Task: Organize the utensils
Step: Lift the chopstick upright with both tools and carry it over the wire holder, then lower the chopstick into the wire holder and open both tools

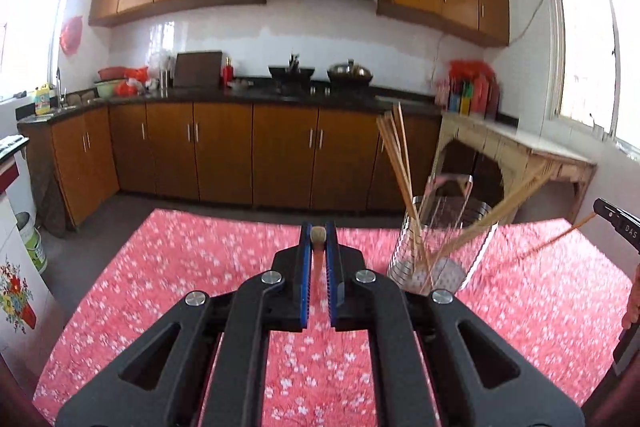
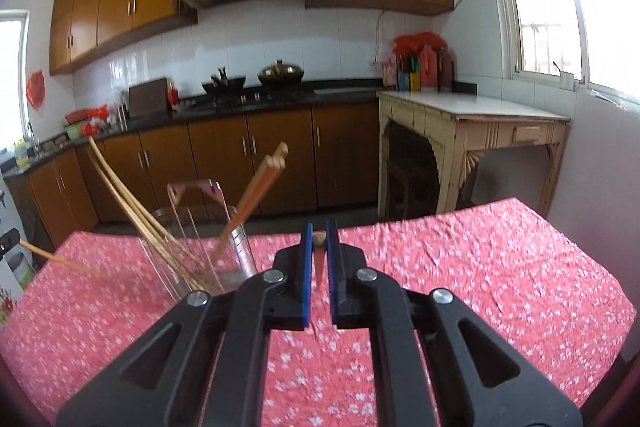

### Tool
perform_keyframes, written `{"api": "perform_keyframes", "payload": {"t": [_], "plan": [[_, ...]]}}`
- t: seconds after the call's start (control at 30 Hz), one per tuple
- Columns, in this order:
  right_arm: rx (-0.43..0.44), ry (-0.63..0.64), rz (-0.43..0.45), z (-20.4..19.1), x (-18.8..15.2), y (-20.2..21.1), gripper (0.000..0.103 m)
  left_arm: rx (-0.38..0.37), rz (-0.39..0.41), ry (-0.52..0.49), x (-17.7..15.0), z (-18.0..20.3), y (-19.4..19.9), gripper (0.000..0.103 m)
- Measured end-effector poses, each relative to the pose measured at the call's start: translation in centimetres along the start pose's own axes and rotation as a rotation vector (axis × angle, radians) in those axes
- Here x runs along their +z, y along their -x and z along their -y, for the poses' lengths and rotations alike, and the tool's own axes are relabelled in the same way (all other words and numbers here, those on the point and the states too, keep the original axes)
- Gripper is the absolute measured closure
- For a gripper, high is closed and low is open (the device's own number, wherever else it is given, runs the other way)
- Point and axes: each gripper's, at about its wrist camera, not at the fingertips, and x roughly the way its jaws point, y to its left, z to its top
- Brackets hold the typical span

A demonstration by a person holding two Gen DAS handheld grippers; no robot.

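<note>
A clear utensil holder [image 1: 442,247] with a metal rim stands on the red flowered table [image 1: 200,267], right of my left gripper [image 1: 319,237]. It holds several wooden chopsticks [image 1: 394,147] leaning out. My left gripper is shut on one chopstick [image 1: 318,259], seen end-on. In the right wrist view the holder [image 2: 200,247] stands left of my right gripper [image 2: 319,239], which is shut on another chopstick [image 2: 319,267]. The right gripper [image 1: 618,223] shows at the right edge of the left view, its chopstick [image 1: 556,239] slanting toward the holder. The left gripper's chopstick [image 2: 60,259] shows at the left edge.
A beige side table [image 2: 472,131] stands beyond the table's far right corner. Brown kitchen cabinets [image 1: 240,155] with a stove and pots run along the back wall. A white cabinet [image 1: 16,267] with a paint tin stands at the left.
</note>
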Motion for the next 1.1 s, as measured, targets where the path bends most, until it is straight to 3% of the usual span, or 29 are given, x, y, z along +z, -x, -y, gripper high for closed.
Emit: {"api": "perform_keyframes", "payload": {"t": [0.4, 0.73, 0.93, 1.1], "plan": [[0.089, -0.05, 0.064, -0.5, 4.2, 2.3, 0.095, -0.022, 0.122, 0.0, 3.8, 0.8, 2.4, 0.097], [0.193, -0.1, 0.022, -0.5, 5.4, 3.2, 0.095, -0.077, 0.133, 0.0, 4.3, 2.0, 3.1, 0.097], [0.218, -0.083, 0.046, -1.5, 6.9, 4.6, 0.095, -0.129, 0.156, 0.002, 6.0, 3.8, 3.5, 0.097], [0.289, -0.102, 0.077, -1.9, 9.9, 6.3, 0.095, -0.167, 0.171, 0.013, 8.4, 5.4, 3.5, 0.097]]}}
